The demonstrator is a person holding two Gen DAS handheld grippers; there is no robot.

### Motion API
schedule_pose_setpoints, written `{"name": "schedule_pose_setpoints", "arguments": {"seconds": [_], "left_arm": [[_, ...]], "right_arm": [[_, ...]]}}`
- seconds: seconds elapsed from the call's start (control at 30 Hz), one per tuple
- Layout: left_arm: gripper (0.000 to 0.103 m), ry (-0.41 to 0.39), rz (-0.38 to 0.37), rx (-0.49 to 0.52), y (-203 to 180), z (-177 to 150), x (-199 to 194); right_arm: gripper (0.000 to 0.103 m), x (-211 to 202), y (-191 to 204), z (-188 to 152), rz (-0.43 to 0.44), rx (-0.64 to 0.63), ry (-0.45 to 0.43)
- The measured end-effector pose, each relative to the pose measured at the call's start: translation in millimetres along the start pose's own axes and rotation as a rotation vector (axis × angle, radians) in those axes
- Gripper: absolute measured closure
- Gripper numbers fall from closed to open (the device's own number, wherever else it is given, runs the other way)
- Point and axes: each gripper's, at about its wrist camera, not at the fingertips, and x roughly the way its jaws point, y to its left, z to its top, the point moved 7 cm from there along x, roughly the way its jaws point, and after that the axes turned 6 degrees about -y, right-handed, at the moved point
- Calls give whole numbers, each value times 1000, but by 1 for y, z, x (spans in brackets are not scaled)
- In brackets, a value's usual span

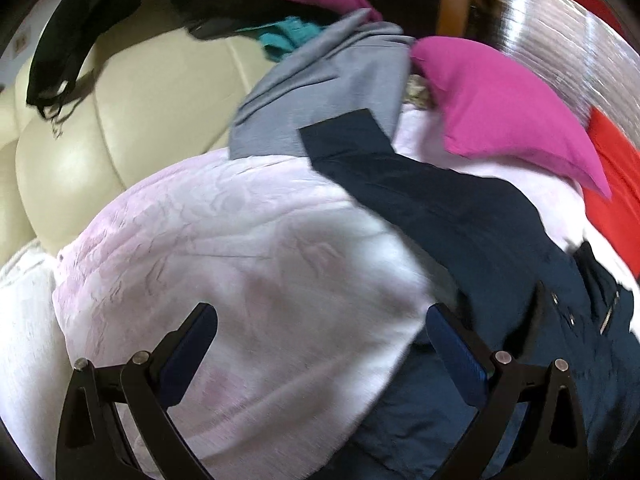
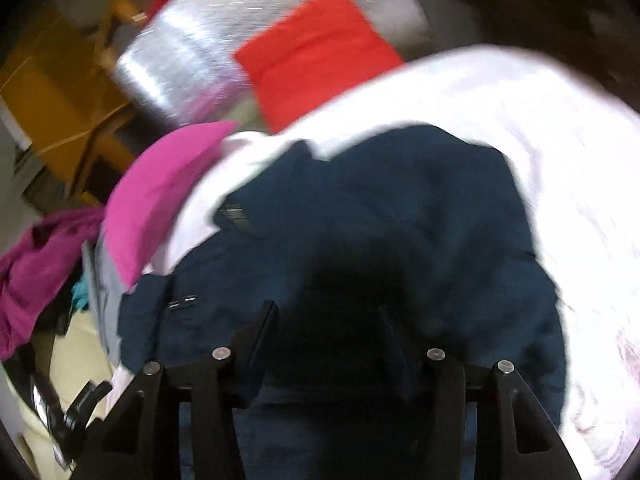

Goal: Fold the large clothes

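Note:
A navy garment point(image 1: 460, 220) with zips lies spread across a pale pink quilted cover point(image 1: 240, 240). My left gripper point(image 1: 322, 312) is open, its fingers wide apart just above the quilt, and its right finger point(image 1: 456, 344) is at the garment's edge. In the right wrist view, the navy garment point(image 2: 380, 200) fills the middle. My right gripper point(image 2: 328, 310) stands low over it, jaws partly apart, with dark fabric lying between the fingers. That patch is in shadow and the pads do not visibly press on it.
A magenta cloth point(image 1: 500, 112) and a grey garment point(image 1: 320, 92) lie at the quilt's far side, with a red cloth point(image 2: 320, 56) beyond. A cream leather sofa point(image 1: 140, 120) carries black point(image 1: 60, 48), teal point(image 1: 284, 36) and magenta clothes point(image 2: 32, 264). Wooden furniture point(image 2: 60, 80) stands behind.

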Motion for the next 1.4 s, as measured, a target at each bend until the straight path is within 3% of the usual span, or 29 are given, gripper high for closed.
{"name": "schedule_pose_setpoints", "arguments": {"seconds": [0.07, 0.23, 0.3, 0.4, 0.6, 0.7, 0.87, 1.0, 1.13, 1.23, 1.27, 1.33, 1.37, 1.4], "left_arm": [[0, 10, 9, -27, 9, 3, 5], [0, 44, 20, -109, 31, 11, 23], [0, 53, -3, -142, 37, 17, 32], [0, 71, -81, -170, 32, 24, 46], [0, 170, -337, -314, 13, 27, 78], [0, 213, -407, -396, 7, 25, 91], [0, 241, -431, -374, -11, 23, 99], [0, 254, -498, -367, -29, 29, 93], [0, 254, -502, -304, -48, 35, 95], [0, 306, -526, -348, -57, 29, 109], [4, 316, -538, -363, -59, 28, 112], [29, 330, -561, -385, -61, 26, 117], [51, 336, -585, -396, -63, 26, 119], [66, 337, -611, -401, -66, 26, 118]], "right_arm": [[34, 11, 36, -6, 64, -53, 20], [33, 61, 105, -42, 129, -148, 119], [33, 85, 117, -58, 118, -163, 175], [32, 130, 111, -92, 43, -162, 324], [33, 107, 109, -89, 104, -135, 273], [33, 86, 103, -85, 132, -127, 223], [33, 63, 87, -85, 165, -87, 183], [33, 40, 74, -83, 171, -72, 146], [33, 28, 59, -83, 182, -39, 149], [33, 21, 45, -80, 170, -34, 140], [33, 19, 40, -78, 164, -29, 137], [33, 15, 32, -74, 157, -13, 129], [33, 12, 28, -72, 153, -5, 121], [33, 9, 24, -70, 151, 3, 113]]}}
